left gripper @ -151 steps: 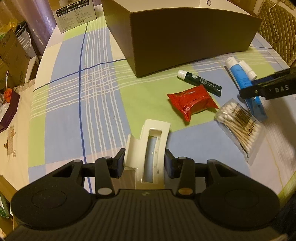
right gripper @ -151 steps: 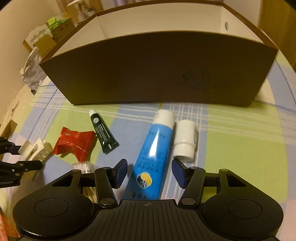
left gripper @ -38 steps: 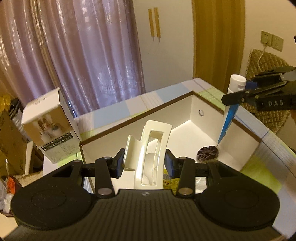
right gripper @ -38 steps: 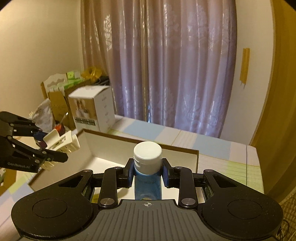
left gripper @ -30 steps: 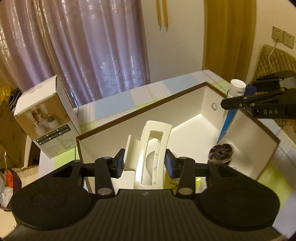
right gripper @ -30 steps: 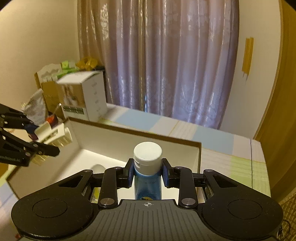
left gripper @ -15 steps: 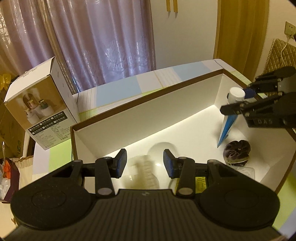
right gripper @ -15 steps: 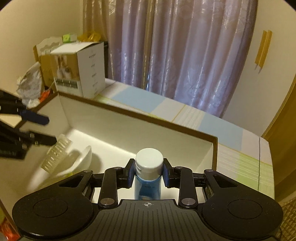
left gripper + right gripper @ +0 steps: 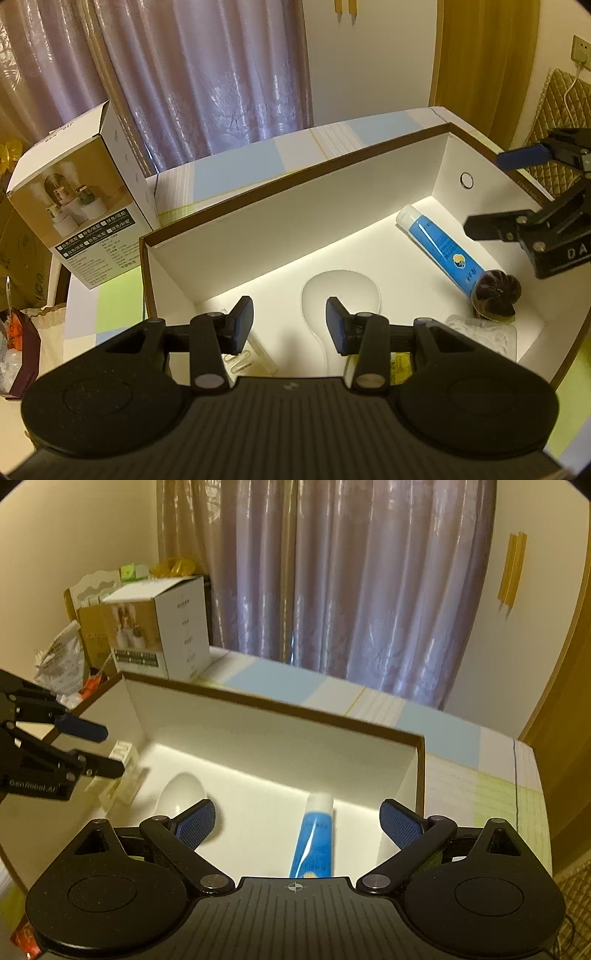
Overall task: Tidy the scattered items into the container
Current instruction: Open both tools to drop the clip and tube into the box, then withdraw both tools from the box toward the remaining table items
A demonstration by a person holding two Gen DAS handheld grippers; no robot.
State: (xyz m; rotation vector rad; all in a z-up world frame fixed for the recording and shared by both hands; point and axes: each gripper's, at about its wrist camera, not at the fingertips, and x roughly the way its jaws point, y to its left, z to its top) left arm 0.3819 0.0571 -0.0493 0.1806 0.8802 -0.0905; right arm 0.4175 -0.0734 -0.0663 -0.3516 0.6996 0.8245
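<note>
The brown container with a white inside stands below both grippers. My left gripper is open over its left end, with nothing between its fingers. The cream hair clip lies on the box floor under it, partly hidden. My right gripper is open wide over the right end. The blue tube with a white cap lies flat on the floor below it, also seen as the blue tube beside a dark scrunchie.
A clear oval piece and a clear plastic packet lie in the box too. A white product carton stands on the checked tablecloth behind the box's left corner. Curtains hang behind. A red wrapper shows at the lower left.
My left gripper let go of the hair clip, which dropped into the box. My right gripper then opened, and the blue tube now lies on the box floor.
</note>
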